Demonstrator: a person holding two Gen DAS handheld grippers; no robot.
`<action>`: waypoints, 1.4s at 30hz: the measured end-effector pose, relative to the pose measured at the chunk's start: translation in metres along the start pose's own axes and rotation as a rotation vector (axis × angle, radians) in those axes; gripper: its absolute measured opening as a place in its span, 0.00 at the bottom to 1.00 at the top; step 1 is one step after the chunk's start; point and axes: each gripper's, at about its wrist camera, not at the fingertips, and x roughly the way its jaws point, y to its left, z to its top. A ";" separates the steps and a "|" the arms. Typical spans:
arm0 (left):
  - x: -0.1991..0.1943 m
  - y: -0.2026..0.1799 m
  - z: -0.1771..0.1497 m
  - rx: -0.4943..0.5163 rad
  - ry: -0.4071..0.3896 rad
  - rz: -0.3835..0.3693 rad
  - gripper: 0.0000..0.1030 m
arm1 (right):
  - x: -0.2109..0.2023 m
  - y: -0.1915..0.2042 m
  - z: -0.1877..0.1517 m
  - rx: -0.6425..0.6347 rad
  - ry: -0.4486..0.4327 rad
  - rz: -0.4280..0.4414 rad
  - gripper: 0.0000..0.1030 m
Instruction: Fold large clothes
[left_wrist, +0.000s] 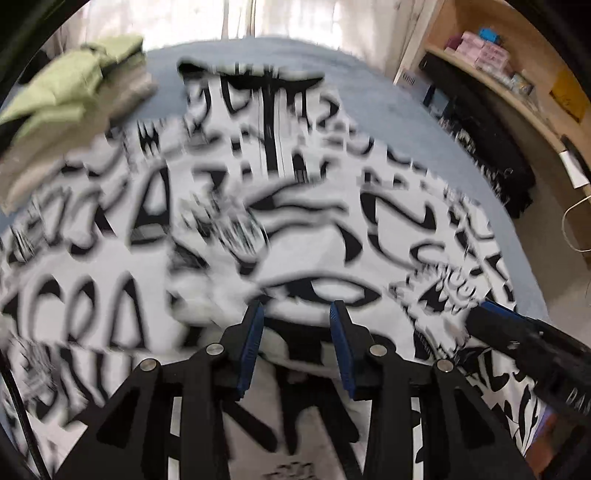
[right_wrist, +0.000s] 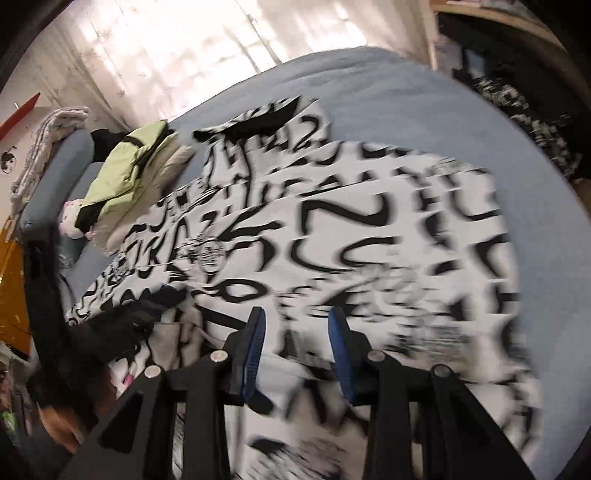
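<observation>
A large white garment (left_wrist: 303, 229) with bold black lettering lies spread on the blue bed (left_wrist: 373, 96), blurred by motion. My left gripper (left_wrist: 296, 310) hangs over its near edge, and a bunch of that cloth rises between the blue pads (left_wrist: 255, 343), which hold it. The right gripper (left_wrist: 487, 314) comes in from the right, low on the same hem. In the right wrist view the garment (right_wrist: 369, 229) fills the bed (right_wrist: 424, 96), and my right gripper (right_wrist: 296, 315) has a fold of it pinched between its pads (right_wrist: 341, 354). The left gripper (right_wrist: 125, 325) is a dark blur at left.
A stack of folded green and beige clothes (left_wrist: 77, 96) (right_wrist: 129, 173) sits at the bed's far left corner, beside a blue cushion (right_wrist: 59, 166). A wooden shelf unit (left_wrist: 502, 77) with boxes stands right of the bed. Bright curtains (right_wrist: 177, 48) hang behind.
</observation>
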 end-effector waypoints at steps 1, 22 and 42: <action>0.009 -0.001 -0.004 -0.015 0.022 -0.004 0.34 | 0.006 0.000 -0.002 0.006 0.012 0.001 0.34; 0.038 -0.013 0.001 0.020 0.013 0.174 0.41 | -0.019 -0.091 -0.036 0.168 -0.019 -0.239 0.30; -0.097 -0.018 -0.070 0.021 -0.078 0.206 0.62 | -0.081 -0.046 -0.091 0.140 -0.097 -0.190 0.37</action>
